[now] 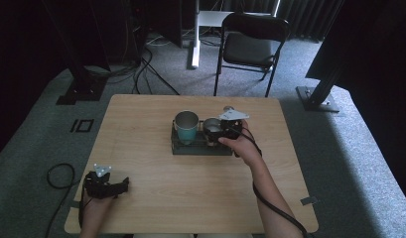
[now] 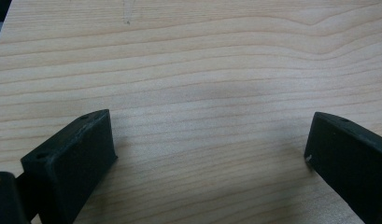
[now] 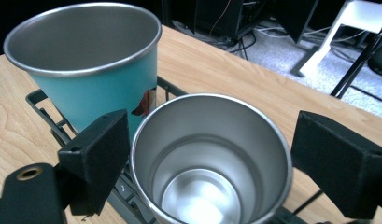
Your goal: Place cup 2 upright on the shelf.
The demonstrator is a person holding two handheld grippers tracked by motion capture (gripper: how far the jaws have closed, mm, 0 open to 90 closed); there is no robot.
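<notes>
Light wooden table [image 1: 156, 198] with bare grain across most of the top. A dark wire rack [image 1: 200, 148] sits directly on it, past the middle, right under the right gripper's fingers [image 3: 102, 154]. Over at the near left corner the left gripper [image 1: 122, 187] is low over the wood, with plain tabletop between its spread fingers [image 2: 81, 154] and ahead of them. Nothing else lies on the board

rack [image 1: 200, 148]: mid-counter [image 1: 156, 198] | tall cup [image 1: 186, 125]: in rack, left | short cup [image 1: 212, 126]: in rack, right, beside it | chair [image 1: 250, 47]: behind counter
</notes>
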